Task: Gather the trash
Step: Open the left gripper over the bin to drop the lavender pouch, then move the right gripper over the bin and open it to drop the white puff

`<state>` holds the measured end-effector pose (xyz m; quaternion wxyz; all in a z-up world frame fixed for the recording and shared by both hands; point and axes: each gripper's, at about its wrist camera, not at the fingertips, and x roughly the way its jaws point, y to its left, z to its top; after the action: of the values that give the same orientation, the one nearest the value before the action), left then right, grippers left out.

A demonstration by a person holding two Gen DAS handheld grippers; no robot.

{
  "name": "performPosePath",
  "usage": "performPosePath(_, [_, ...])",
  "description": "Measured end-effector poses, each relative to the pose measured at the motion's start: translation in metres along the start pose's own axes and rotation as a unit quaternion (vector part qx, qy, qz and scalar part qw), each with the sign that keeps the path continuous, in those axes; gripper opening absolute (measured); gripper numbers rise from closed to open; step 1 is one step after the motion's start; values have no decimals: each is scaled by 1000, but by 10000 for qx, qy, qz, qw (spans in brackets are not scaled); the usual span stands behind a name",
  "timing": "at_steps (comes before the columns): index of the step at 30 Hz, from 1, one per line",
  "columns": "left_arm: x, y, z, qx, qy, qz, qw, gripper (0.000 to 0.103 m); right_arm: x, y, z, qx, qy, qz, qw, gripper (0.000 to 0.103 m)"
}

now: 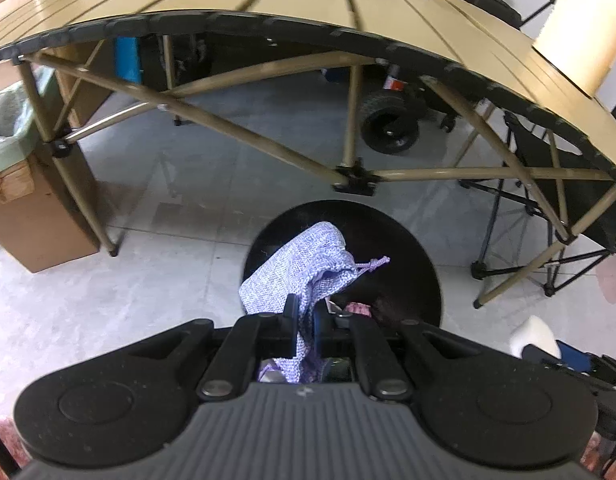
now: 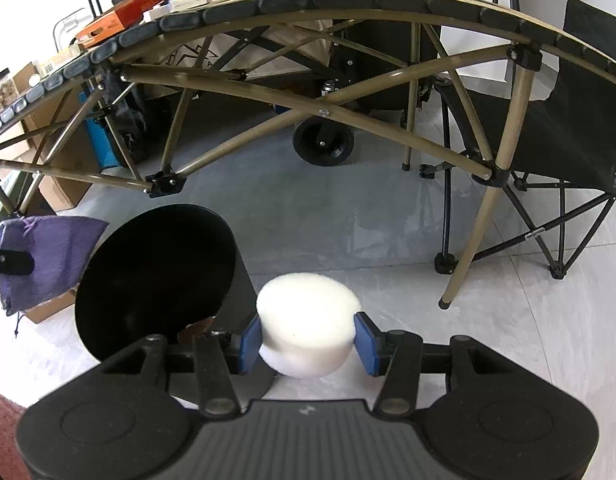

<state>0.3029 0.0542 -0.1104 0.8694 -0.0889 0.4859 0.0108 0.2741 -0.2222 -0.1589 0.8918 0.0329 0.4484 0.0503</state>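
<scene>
left gripper pinches a purple pouch over the black bin; right gripper clamps a white foam puck beside it.

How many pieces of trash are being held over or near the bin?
2: a purple pouch in the left hand-held gripper above the bin; a white foam disc in the right.

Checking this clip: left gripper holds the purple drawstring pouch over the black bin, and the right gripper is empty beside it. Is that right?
Not quite. The right gripper is not empty: its blue pads clamp a white foam puck, as the right wrist view shows. The rest holds: the left gripper pinches the purple drawstring pouch over the black bin.
</scene>
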Motion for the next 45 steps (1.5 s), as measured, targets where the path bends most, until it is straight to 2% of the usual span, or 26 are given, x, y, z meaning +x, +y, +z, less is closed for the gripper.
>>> performPosePath(9, [12, -33, 5, 112, 183, -229, 9995, 7, 2, -12, -4, 135, 57, -81, 9999, 48])
performPosePath(20, [34, -63, 7, 221, 381, -243, 9987, 7, 7, -21, -8, 210, 161, -166, 9995, 48])
performPosePath(38, [52, -74, 6, 333, 486, -46, 9983, 10, 9, -25, -9, 255, 206, -202, 9993, 48])
performPosePath(39, [51, -75, 6, 344, 483, -43, 9982, 20, 9, -25, -10, 254, 206, -202, 9993, 48])
performPosePath(40, [51, -74, 6, 333, 478, -59, 9983, 45, 9, -26, -10, 254, 208, -204, 9993, 48])
performPosePath(41, [50, -73, 6, 300, 460, -31, 9985, 60, 9, -26, -10, 255, 208, -202, 9993, 48])
performPosePath(42, [49, -73, 6, 277, 409, 47, 9988, 82, 9, -26, -10, 255, 207, -202, 9993, 48])
performPosePath(43, [47, -73, 7, 279, 345, 134, 9989, 91, 9, -26, -10, 255, 206, -201, 9993, 48])
performPosePath(45, [44, -73, 8, 300, 240, 240, 9990, 100, 9, -26, -10, 255, 207, -203, 9993, 48])
